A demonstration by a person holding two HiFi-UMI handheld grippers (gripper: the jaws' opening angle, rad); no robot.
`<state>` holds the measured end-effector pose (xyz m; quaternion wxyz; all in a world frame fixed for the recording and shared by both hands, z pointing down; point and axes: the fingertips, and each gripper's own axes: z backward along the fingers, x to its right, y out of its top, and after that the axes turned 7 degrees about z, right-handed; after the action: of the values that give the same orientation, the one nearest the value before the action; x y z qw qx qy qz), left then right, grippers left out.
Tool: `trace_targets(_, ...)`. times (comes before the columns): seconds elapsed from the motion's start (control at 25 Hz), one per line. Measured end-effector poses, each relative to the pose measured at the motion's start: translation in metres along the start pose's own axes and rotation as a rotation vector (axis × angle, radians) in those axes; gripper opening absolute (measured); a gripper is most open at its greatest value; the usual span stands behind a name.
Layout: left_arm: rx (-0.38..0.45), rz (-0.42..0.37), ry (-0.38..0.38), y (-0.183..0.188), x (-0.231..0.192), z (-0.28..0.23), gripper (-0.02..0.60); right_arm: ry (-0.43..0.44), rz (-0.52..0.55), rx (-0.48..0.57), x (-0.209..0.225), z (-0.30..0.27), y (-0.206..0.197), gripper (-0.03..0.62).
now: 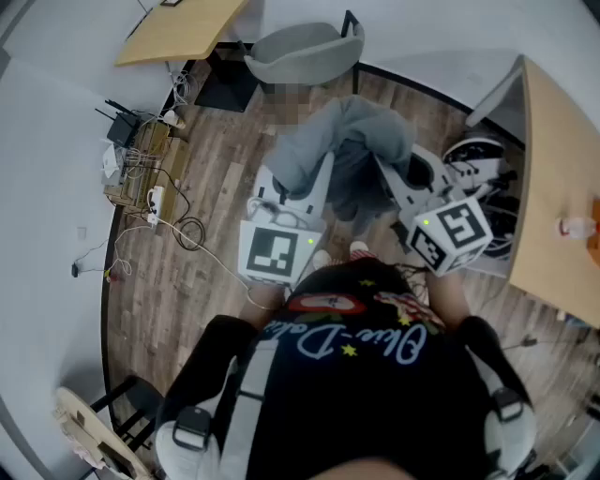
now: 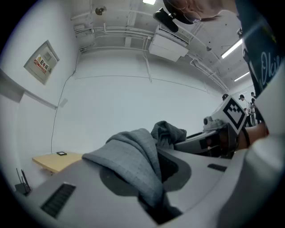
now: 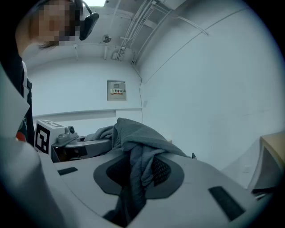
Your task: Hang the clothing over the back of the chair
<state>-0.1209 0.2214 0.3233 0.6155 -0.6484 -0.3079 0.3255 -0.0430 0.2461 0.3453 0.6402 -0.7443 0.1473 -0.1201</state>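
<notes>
A grey garment (image 1: 342, 150) hangs bunched between my two grippers, held up above the wooden floor. My left gripper (image 1: 317, 169) is shut on one part of it; in the left gripper view the grey cloth (image 2: 133, 160) is pinched between the jaws and drapes over them. My right gripper (image 1: 382, 167) is shut on another part, with the cloth (image 3: 140, 151) squeezed between its jaws in the right gripper view. A grey shell chair (image 1: 305, 52) stands just beyond the garment, its back towards me. Each gripper shows in the other's view: the right gripper (image 2: 213, 138) and the left gripper (image 3: 75, 144).
A wooden desk (image 1: 183, 28) stands at the far left and another desk (image 1: 558, 187) at the right. Cables, a power strip (image 1: 153, 199) and a router (image 1: 122, 127) lie on the floor at left. Black-and-white gear (image 1: 478, 159) sits under the right desk.
</notes>
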Motion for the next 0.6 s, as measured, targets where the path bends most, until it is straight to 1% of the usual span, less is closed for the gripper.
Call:
trace_targets(0.24, 0.016, -0.017, -0.021, 0.001, -0.004, 0.004, 0.075, -0.033, 0.014, 0.01, -0.007, -0.002, 0.0, 0.068)
trace_targets(0.6, 0.038, -0.002, -0.035, 0.002, -0.019, 0.02, 0.075, -0.062, 0.031, 0.015, -0.026, -0.012, 0.003, 0.069)
